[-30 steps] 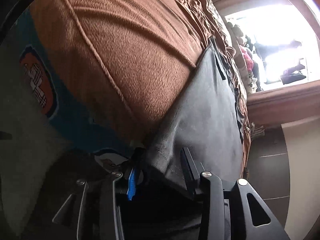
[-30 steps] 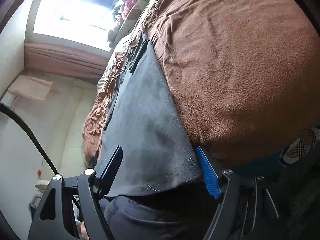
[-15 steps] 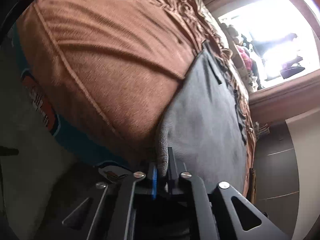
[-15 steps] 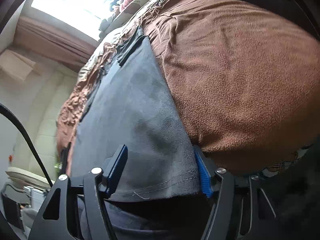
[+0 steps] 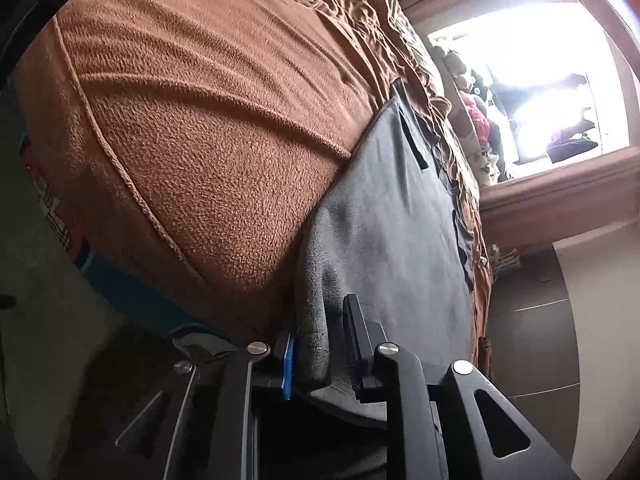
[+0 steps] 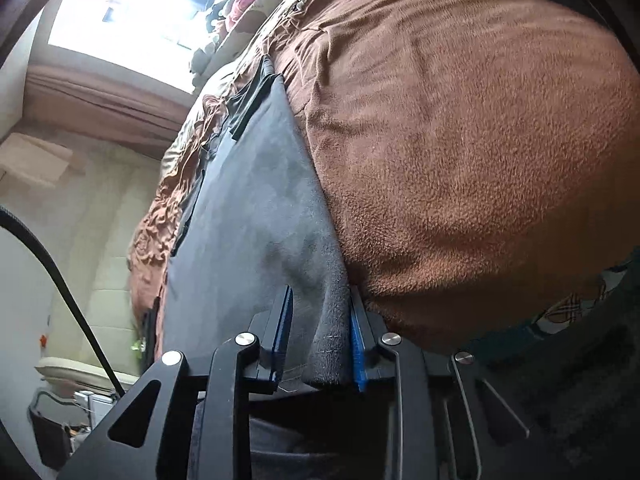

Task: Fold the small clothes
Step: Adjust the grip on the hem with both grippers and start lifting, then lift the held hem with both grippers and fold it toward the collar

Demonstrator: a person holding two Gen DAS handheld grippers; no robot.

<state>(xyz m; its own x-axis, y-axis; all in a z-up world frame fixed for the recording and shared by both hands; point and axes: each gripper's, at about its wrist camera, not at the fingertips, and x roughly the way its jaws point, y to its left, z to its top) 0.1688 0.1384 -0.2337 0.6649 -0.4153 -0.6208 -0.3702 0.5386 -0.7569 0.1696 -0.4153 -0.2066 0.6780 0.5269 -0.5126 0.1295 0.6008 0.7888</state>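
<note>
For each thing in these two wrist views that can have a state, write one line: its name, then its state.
Grey garment: spread flat on the brown blanket, near hem bunched in both grippers.
Left gripper: pinching the hem, jaws just eased.
Right gripper: jaws just closed on the hem.
Brown blanket: spread out, lightly creased.

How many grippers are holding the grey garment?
2. The left gripper pinches a bunched corner of the grey garment; the right gripper grips another corner at the near hem, beside the brown blanket.
</note>
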